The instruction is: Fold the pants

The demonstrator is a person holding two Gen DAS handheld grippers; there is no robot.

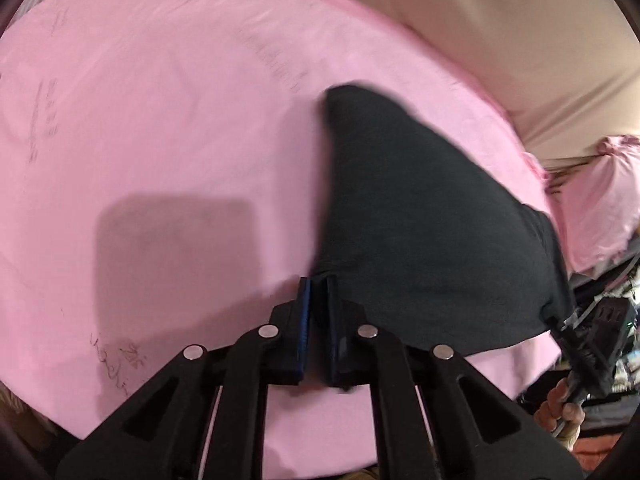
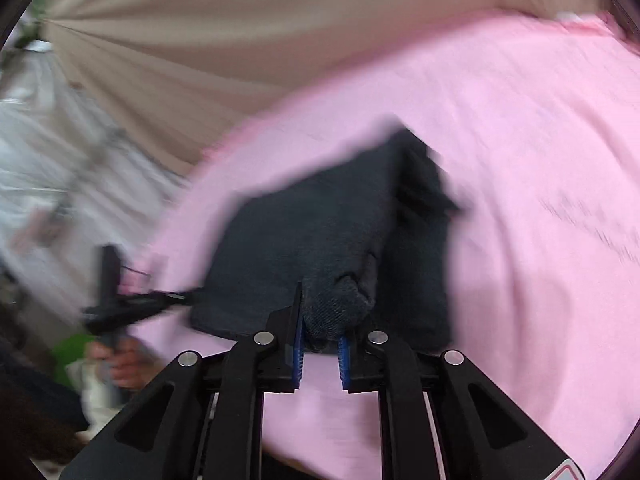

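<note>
Pants (image 1: pixel 424 216): dark, charcoal fabric, partly folded, lying on a pink sheet (image 1: pixel 168 112) that covers the work surface. In the left wrist view they spread from the gripper tips up and to the right, with one corner toward the sheet's far edge and another at the right side.

Left gripper (image 1: pixel 318 286): black frame, blue pads, jaws drawn close together on a thin edge of the pants at their near left corner. In the right wrist view the same tool (image 2: pixel 176 298) appears at the left, blurred, its tip meeting the pants' left edge.

Right gripper (image 2: pixel 322 328): jaws clamped on a bunched fold of the pants (image 2: pixel 316 248), the cloth wadded between the blue pads. In the left wrist view it (image 1: pixel 560 322) sits at the pants' lower right corner, with a hand (image 1: pixel 560 408) on its handle.

Sheet: faint dark scribbles in places; gripper shadow (image 1: pixel 176 236) falls on it left of the pants.

Backdrop: beige cloth (image 2: pixel 192 40) beyond the sheet's far edge. Right wrist view heavily motion-blurred.
</note>
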